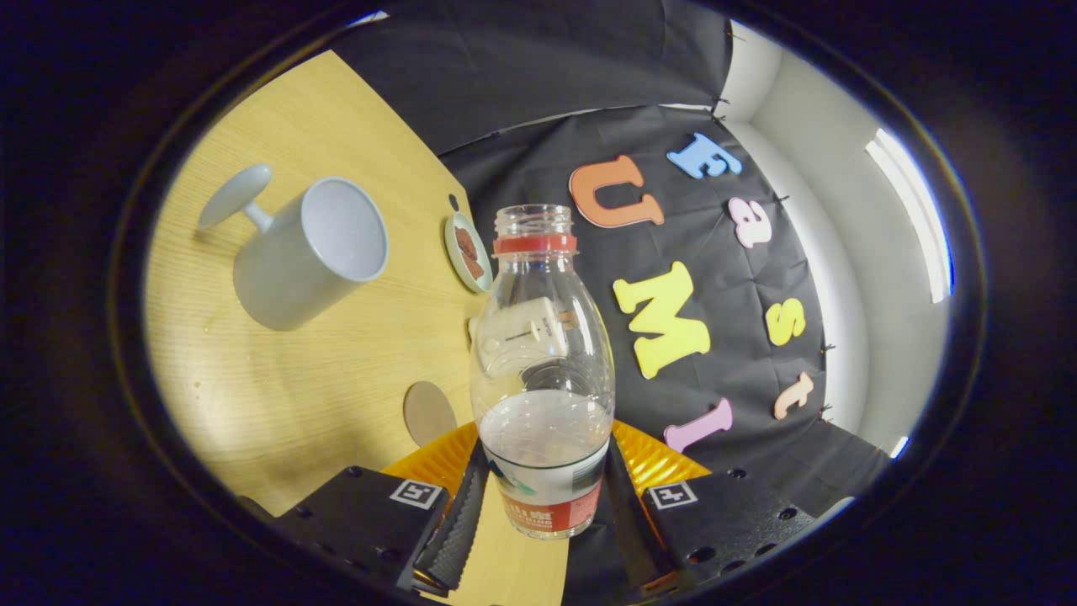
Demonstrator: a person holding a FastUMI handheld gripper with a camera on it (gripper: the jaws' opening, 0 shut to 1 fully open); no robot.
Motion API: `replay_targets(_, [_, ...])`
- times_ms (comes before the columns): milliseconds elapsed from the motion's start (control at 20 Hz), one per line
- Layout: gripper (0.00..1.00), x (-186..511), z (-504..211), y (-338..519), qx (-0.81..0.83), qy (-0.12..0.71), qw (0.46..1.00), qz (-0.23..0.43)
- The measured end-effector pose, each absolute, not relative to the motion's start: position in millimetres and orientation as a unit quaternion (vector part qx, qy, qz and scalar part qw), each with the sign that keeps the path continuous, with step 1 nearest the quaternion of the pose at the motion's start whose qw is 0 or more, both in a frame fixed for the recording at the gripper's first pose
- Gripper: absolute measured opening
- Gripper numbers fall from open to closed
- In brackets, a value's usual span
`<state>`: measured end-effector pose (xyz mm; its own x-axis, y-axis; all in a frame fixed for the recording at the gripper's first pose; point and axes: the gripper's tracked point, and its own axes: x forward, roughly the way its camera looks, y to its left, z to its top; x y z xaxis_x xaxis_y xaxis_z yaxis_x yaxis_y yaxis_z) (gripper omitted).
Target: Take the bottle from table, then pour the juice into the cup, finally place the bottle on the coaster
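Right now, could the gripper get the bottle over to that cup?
Probably yes: the gripper is shut on the bottle, and bare table lies between it and the cup.

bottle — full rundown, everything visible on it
The bottle is clear plastic, uncapped, with a red neck ring and a red-and-white label low on its body. Clear liquid fills roughly its lower third. It sits gripped between the gripper fingers, both ribbed pads pressing its labelled base, mouth pointing away from the fingers, seemingly lifted above the table.
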<state>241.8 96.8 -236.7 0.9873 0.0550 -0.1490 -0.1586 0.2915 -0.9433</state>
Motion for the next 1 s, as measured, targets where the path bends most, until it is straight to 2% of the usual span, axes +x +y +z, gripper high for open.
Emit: replay_targets(1000, [0.74, 255.0, -250.8, 119.4, -0.708, 0.005, 0.702, 0.084])
